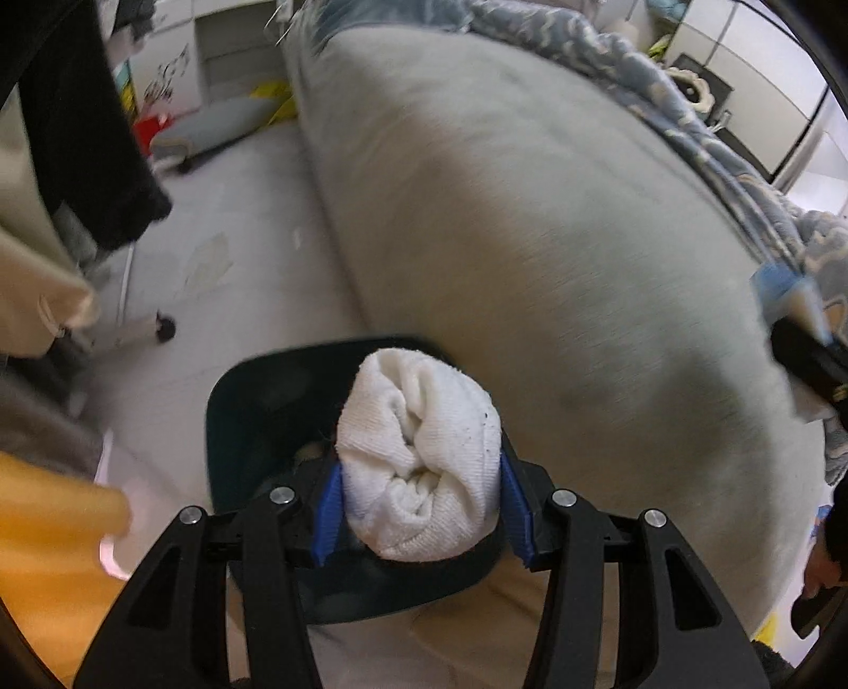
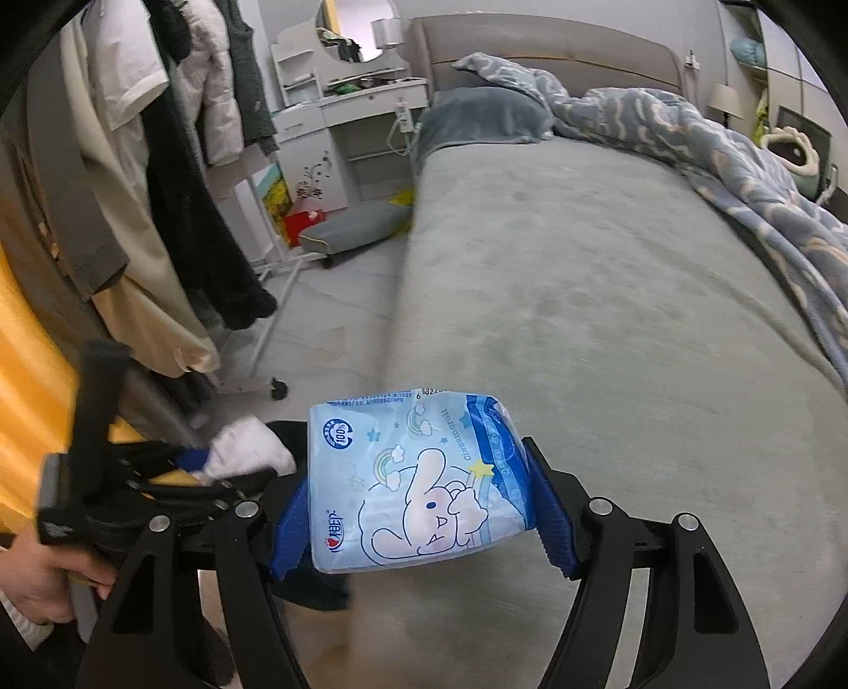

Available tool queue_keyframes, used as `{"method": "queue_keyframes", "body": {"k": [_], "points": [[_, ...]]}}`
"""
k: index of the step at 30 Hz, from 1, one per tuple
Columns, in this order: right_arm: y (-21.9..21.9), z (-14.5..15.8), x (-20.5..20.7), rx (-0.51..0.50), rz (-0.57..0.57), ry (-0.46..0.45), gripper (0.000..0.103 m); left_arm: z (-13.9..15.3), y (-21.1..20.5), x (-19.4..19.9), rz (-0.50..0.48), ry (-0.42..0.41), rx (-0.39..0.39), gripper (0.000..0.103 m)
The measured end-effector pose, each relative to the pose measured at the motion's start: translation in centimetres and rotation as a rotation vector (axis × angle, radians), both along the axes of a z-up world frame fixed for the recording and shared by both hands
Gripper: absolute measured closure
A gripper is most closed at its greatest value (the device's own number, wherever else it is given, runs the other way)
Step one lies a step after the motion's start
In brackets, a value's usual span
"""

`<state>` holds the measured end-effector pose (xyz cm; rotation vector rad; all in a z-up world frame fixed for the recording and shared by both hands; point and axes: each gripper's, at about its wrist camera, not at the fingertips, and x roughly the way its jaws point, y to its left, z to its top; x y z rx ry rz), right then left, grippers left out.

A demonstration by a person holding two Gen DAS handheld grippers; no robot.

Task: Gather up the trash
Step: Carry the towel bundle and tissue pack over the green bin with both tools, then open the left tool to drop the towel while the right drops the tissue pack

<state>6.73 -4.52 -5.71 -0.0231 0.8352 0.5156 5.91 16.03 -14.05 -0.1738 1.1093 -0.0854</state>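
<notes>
The right gripper holds a pale blue tissue pack clamped between its blue fingers, above the edge of the grey bed. The pack carries a cartoon rabbit among clouds and rainbows, a round seal reading "100%", a red heart logo beside Chinese characters too small to make out, a line of printed digits along its top seam, and a strip of sideways lettering that cannot be read. The left gripper is closed on a rolled white cloth, its blue fingers pressing the roll from both sides, directly above the open mouth of a dark bin that stands on the floor against the bed's side. Only the left wrist view shows the bin's rounded rim and dark inside; it also catches the right gripper at its far right edge, blurred. The right wrist view alone shows the room: a blue patterned blanket bunched along the bed's far side, a white desk with a round mirror beyond the bed, clothes hanging on a rack at the left, and a grey cushion on the floor. There the left gripper and its cloth appear low at the left, with the person's hand on the handle.
</notes>
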Motion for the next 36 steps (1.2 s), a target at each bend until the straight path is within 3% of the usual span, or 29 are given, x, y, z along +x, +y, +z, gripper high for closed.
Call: {"method": "queue_keyframes", "body": {"k": [8,15,20,26,36], "points": [[4.9,-0.5,0.0,-0.001,0.055,0.005,0.031,-4.1,4.2,-1.0,0.015,0.122,-0.062,0.048],[8.5,-0.9,0.6,0.002,0.094,0.009,0.031,-5.7,5.6,-1.2,-0.001,0.154,-0.100,0.045],[10.3,-1.4,1.0,-0.005,0.116,0.018,0.031,-6.0,7.2,-1.5,0.009,0.139,-0.112,0.025],[12.2,-2.6,1.5,-0.016,0.125,0.047,0.031,-5.7,9.6,-1.5,0.036,0.114,-0.120,0.023],[13.1,-6.9,3.0,-0.038,0.097,0.170,0.031,-2.1,11.8,-1.8,0.054,0.011,-0.059,0.022]]}}
